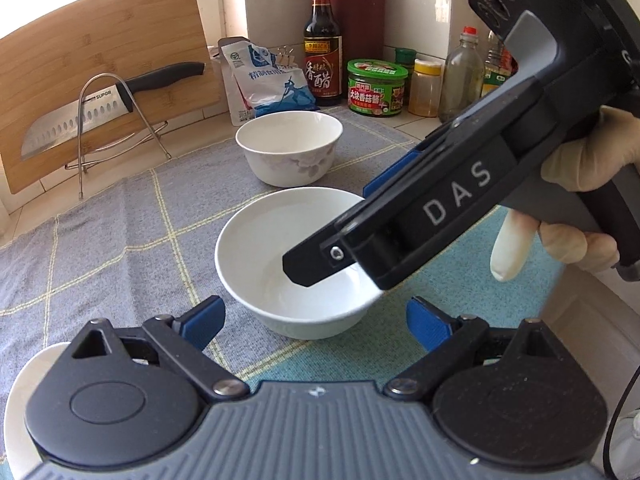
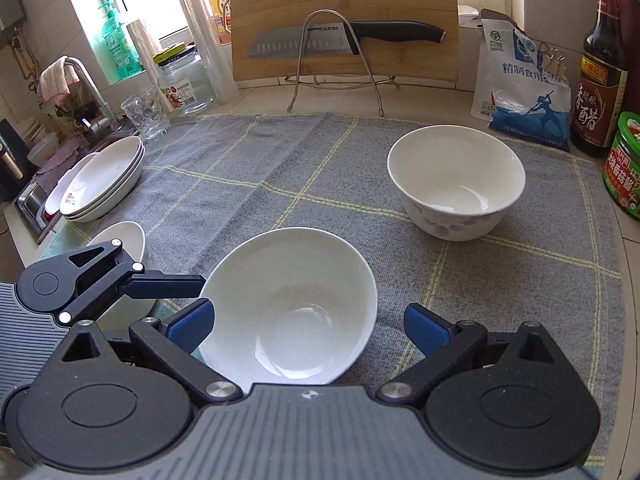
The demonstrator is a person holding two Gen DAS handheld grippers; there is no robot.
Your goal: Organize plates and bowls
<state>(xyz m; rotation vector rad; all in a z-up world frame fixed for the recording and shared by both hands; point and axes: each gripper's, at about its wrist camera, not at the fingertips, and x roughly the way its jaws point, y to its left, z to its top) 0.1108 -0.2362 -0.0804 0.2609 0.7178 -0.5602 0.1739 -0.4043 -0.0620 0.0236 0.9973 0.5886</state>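
A plain white bowl (image 1: 280, 248) (image 2: 292, 304) sits on the grey checked cloth (image 1: 120, 240). My left gripper (image 1: 316, 324) is open just in front of it, with nothing between its blue pads. My right gripper (image 2: 308, 328) is open above the same bowl, which shows between its pads. In the left wrist view the right gripper (image 1: 336, 228) comes in from the right, one finger hanging over the bowl's inside. One finger of my left gripper (image 2: 168, 280) ends at the bowl's left rim. A flowered bowl (image 1: 288, 148) (image 2: 456, 184) stands farther back.
Stacked white plates (image 2: 104, 176) lean at the cloth's left edge by the sink (image 2: 36, 200), with a small dish (image 2: 124, 240) near them. A knife on a wire rack (image 2: 340, 40) and a cutting board (image 2: 344, 0) stand behind. A salt bag (image 2: 520, 80), vinegar bottle (image 2: 604, 72) and jars line the right.
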